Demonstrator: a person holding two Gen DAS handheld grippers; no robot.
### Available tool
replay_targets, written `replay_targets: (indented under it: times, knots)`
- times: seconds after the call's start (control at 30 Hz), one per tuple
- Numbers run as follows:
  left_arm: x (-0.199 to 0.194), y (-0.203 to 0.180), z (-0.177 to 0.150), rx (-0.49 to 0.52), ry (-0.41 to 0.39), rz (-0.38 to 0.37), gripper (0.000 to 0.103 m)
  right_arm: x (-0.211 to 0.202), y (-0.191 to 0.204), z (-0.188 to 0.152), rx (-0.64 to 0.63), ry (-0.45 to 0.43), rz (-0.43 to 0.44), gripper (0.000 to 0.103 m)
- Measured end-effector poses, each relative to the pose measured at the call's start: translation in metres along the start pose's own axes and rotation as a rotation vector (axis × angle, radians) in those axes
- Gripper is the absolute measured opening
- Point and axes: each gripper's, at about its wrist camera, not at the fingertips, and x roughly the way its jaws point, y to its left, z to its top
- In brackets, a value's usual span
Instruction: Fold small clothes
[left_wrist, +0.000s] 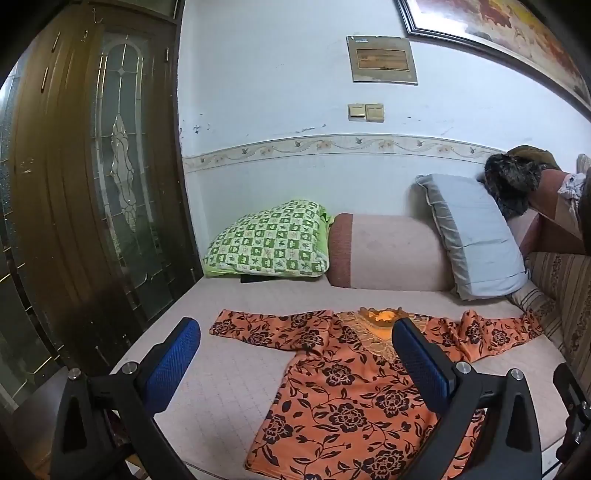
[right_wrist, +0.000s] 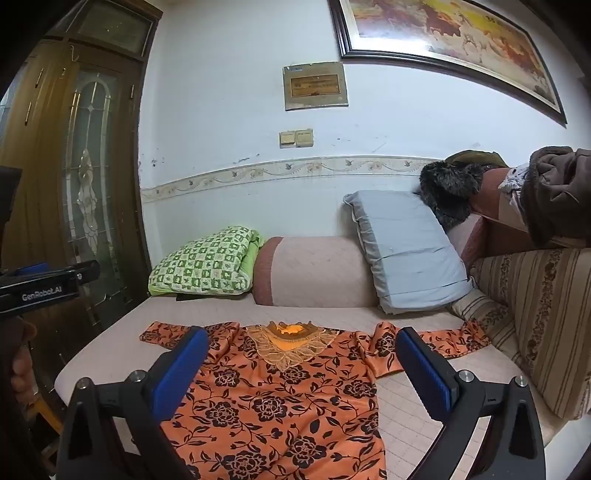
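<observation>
Orange floral blouse (right_wrist: 280, 398) lies spread flat on a sofa (right_wrist: 417, 413), both grippers' (left_wrist: 295, 354) (right_wrist: 299, 362) fingers wide apart above it.

Pale blue wall (right_wrist: 229, 122) with a floral border strip, big framed painting (right_wrist: 443, 33) up top, wooden door (left_wrist: 92, 177) with leaded glass left, pillows far along the daybed (right_wrist: 424, 398).

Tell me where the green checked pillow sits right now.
In both views, the green checked pillow lies at the far left end of the sofa seat, against the white wall, beside the pink bolster cushion.
</observation>
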Motion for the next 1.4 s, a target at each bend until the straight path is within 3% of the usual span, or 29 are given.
replay_targets:
  times: [0.5,0.57,1.4]
  knots:
    - [0.004,-0.005,0.001,0.014,0.011,0.011,0.103,0.009,0.005,-0.006,0.042,0.022,-0.009,0.102]
    - [0.004,-0.008,0.001,0.021,0.011,0.011,0.103,0.01,-0.018,-0.01,0.065,0.023,-0.003,0.102]
    - [0.02,-0.034,-0.002,0.061,0.042,0.018,0.103,0.022,-0.052,-0.02,0.126,0.046,-0.047,0.102]
